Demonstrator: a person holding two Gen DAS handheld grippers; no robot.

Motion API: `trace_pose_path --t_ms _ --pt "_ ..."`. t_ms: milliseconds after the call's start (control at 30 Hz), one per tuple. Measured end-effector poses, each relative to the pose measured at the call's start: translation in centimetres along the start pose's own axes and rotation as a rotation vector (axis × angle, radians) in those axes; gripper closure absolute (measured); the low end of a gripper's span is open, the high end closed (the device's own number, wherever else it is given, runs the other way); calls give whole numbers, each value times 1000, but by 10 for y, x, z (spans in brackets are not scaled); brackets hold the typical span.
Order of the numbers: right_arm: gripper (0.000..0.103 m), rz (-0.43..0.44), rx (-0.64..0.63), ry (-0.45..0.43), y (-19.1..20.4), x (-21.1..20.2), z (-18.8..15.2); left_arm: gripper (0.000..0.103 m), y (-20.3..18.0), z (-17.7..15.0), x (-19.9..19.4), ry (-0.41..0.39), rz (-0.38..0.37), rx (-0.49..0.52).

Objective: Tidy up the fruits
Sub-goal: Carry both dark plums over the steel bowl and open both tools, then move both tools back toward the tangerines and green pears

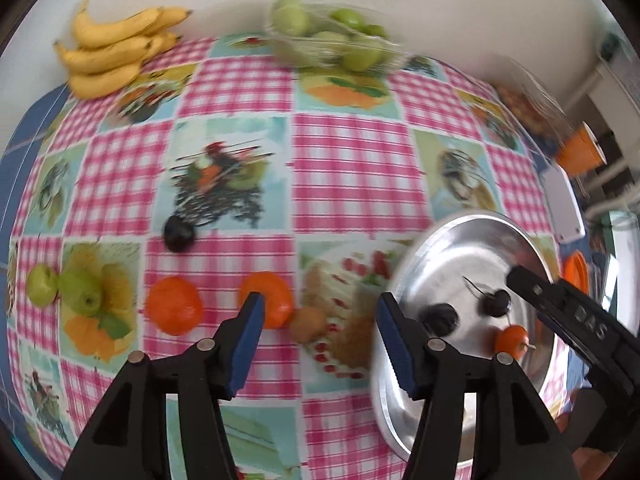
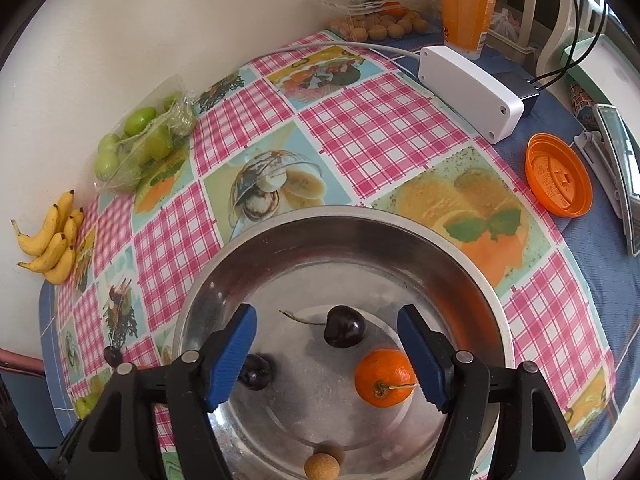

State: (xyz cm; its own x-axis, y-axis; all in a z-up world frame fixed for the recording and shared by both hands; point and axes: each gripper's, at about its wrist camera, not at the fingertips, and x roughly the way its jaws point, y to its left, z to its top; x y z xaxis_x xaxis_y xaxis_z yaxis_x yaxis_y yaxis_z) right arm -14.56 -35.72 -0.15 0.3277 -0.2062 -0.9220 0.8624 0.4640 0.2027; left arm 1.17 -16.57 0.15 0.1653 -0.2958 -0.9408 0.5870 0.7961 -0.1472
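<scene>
A steel bowl [image 2: 472, 280] holds two dark cherries [image 2: 344, 326], a small orange kumquat [image 2: 385, 378] and a tan round fruit [image 2: 322, 467]; the bowl [image 1: 452, 240] also shows in the left wrist view. My right gripper [image 2: 328, 354] is open and empty, hovering over the bowl. My left gripper [image 1: 320, 344] is open and empty above the tablecloth, left of the bowl. Near its fingertips lie two tangerines [image 1: 174, 310], a small brown fruit [image 1: 307, 323], a dark cherry [image 1: 179, 234] and two green fruits [image 1: 80, 292].
Bananas [image 1: 108, 50] and a bag of green fruits [image 1: 332, 38] lie at the far edge by the wall. A white box [image 2: 470, 90], an orange cup [image 2: 466, 8], an orange lid [image 2: 558, 174] and a clear pack of small fruits [image 2: 376, 20] sit to the right.
</scene>
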Motion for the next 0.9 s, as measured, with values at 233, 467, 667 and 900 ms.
trace_pose_path --t_ms 233,467,667,900 --pt "18 -11 -62 7 14 4 -4 17 42 5 -2 -37 79 -138" --pt "0 -10 -113 -7 28 1 -7 10 57 5 -5 -66 104 -154" --pt "0 26 -157 -36 39 -4 -9 6 55 6 -11 -91 108 -126" --pt "0 75 -261 -73 67 -10 -18 6 67 9 -20 -121 107 -136"
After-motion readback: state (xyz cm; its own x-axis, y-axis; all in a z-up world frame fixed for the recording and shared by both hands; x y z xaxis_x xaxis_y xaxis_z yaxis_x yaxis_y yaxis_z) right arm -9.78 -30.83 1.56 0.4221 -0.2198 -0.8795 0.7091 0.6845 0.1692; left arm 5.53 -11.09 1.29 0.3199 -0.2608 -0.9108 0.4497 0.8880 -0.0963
